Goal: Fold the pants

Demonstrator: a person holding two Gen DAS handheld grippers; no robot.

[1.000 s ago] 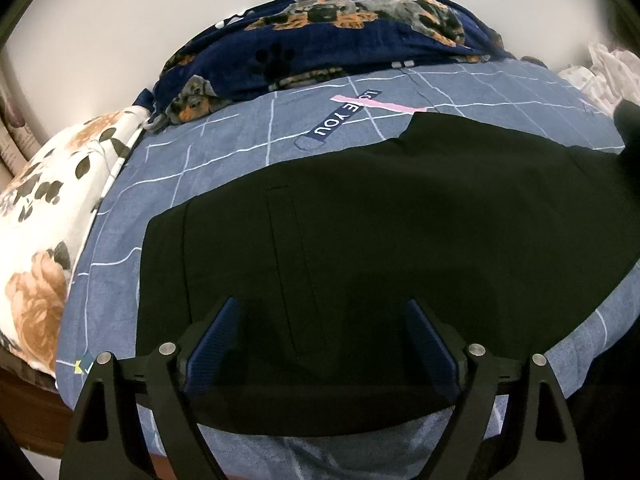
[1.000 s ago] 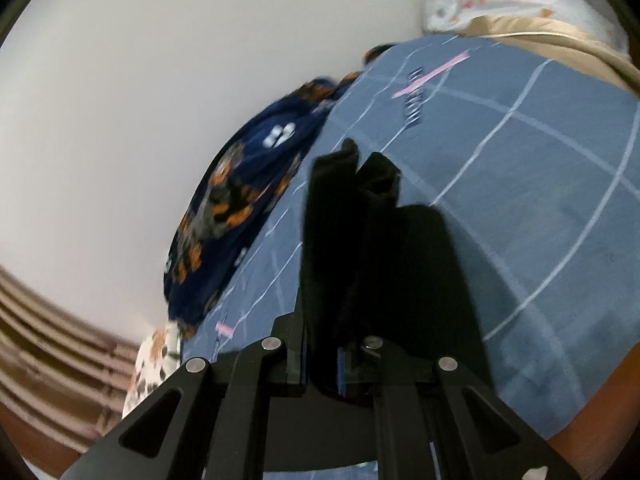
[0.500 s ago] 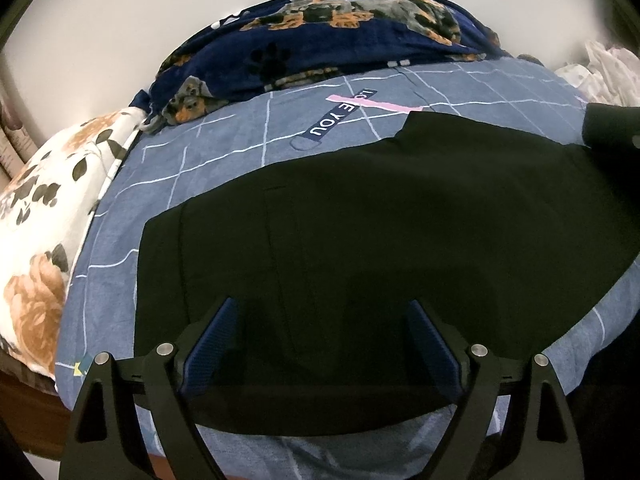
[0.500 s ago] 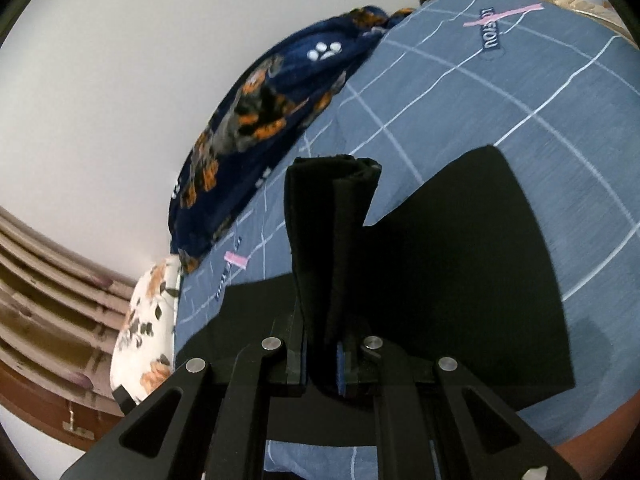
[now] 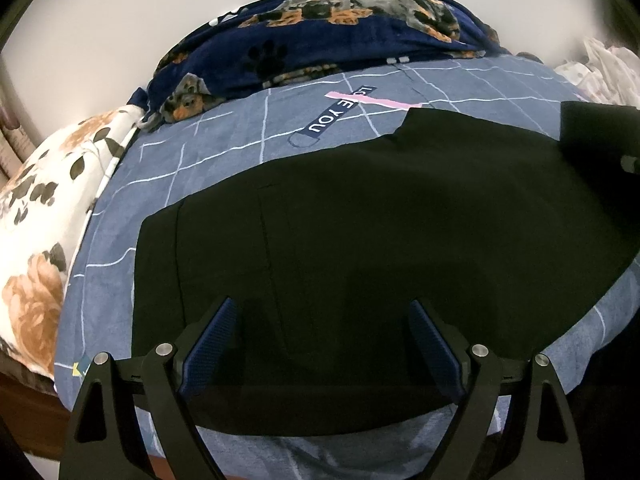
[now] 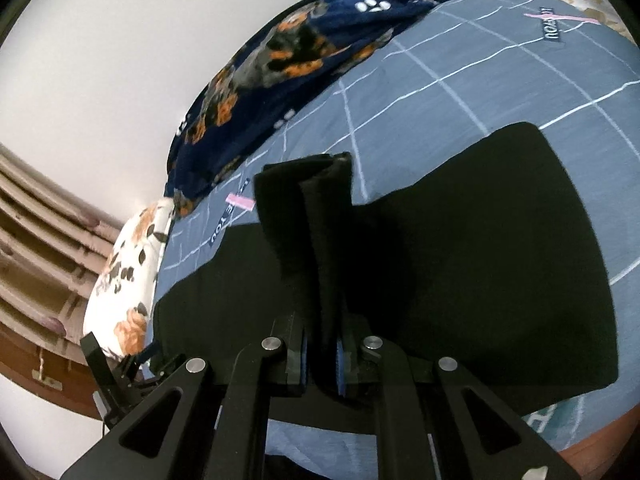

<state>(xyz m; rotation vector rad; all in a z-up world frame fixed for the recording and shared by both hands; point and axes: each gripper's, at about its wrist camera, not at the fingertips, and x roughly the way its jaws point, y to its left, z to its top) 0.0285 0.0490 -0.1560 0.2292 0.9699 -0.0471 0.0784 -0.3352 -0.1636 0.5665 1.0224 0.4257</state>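
Black pants (image 5: 380, 232) lie flat on a blue checked bedsheet (image 5: 224, 148), waistband to the left. My left gripper (image 5: 320, 340) is open and empty, hovering over the pants' near edge by the waist. My right gripper (image 6: 322, 360) is shut on the leg end of the pants (image 6: 316, 208), holding the hem up above the rest of the garment (image 6: 480, 248). That lifted hem shows at the right edge of the left wrist view (image 5: 596, 128).
A navy dog-print blanket (image 5: 320, 36) is bunched along the wall at the back. A floral pillow (image 5: 36, 216) lies at the left. White crumpled fabric (image 5: 604, 68) sits at the far right. The bed's front edge (image 5: 280, 452) is just below the grippers.
My right gripper has carried the pant leg end leftward over the garment, toward the waist. The lifted hem has come further into the left wrist view. My left gripper has barely moved.
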